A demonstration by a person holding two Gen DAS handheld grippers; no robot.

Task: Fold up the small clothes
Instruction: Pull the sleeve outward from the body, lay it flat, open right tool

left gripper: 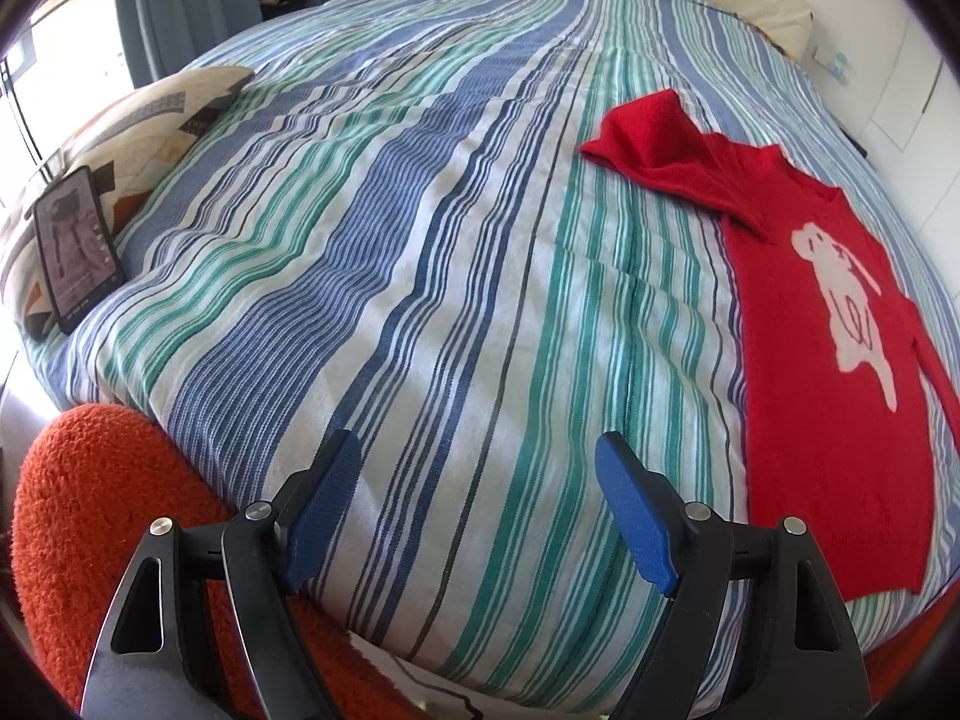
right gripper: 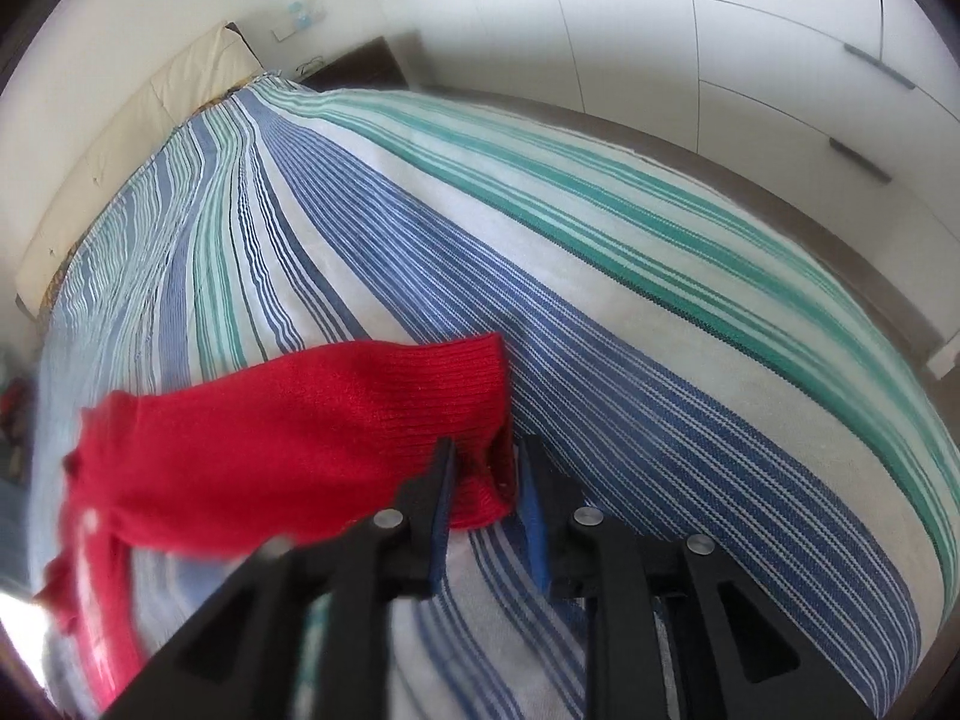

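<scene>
A small red sweater (left gripper: 840, 372) with a white dog motif lies flat on the striped bedspread (left gripper: 420, 240), at the right of the left wrist view, one sleeve (left gripper: 648, 138) stretched toward the bed's middle. My left gripper (left gripper: 480, 456) is open and empty above the bed's near edge, well left of the sweater. In the right wrist view my right gripper (right gripper: 486, 468) is shut on the ribbed cuff of the other red sleeve (right gripper: 336, 420), which is lifted above the bedspread (right gripper: 660, 312). The sweater's body trails off blurred to the lower left.
A phone (left gripper: 75, 246) leans on a patterned pillow (left gripper: 138, 132) at the bed's left. An orange fuzzy cushion (left gripper: 90, 516) sits at the near left corner. A cream headboard (right gripper: 132, 138) and white wardrobe doors (right gripper: 750, 30) border the bed.
</scene>
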